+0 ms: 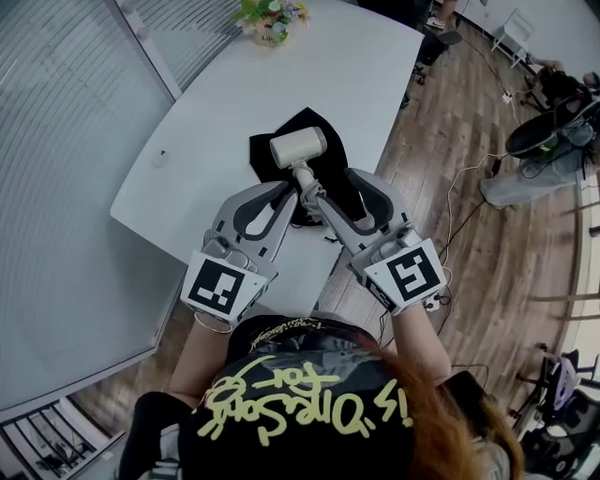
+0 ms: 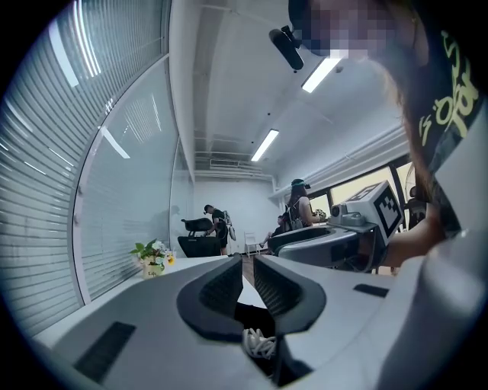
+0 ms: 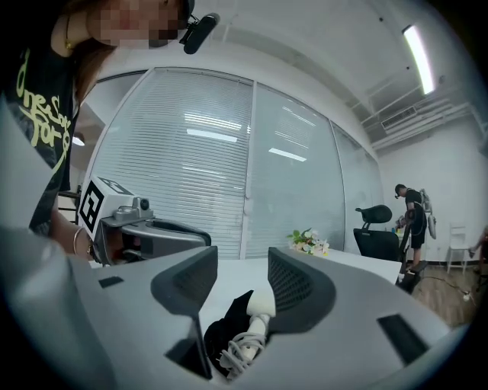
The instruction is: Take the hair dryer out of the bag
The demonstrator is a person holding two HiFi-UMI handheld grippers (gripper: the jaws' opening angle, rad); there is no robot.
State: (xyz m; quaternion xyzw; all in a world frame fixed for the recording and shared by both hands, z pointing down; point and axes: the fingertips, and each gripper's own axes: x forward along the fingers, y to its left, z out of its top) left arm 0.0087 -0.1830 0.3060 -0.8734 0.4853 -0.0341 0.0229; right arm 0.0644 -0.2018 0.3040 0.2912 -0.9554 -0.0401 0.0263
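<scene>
A white hair dryer (image 1: 298, 148) lies on top of a black bag (image 1: 272, 150) in the middle of the white table (image 1: 216, 112), its handle pointing toward me. Both grippers meet at the handle's near end. My left gripper (image 1: 296, 195) (image 2: 248, 263) has its jaws closed to a narrow slit; black cloth (image 2: 245, 314) and the coiled white cord (image 2: 259, 343) show below it, and I cannot tell whether any cloth is pinched. My right gripper (image 1: 321, 199) (image 3: 242, 263) stands open, with the dryer's handle (image 3: 261, 305) between the jaws, against the right finger and apart from the left.
A small pot of flowers (image 1: 272, 19) stands at the table's far end. A glass wall with blinds runs along the left. Cables and chairs (image 1: 548, 141) lie on the wooden floor to the right. People stand at the back of the room (image 2: 217, 225).
</scene>
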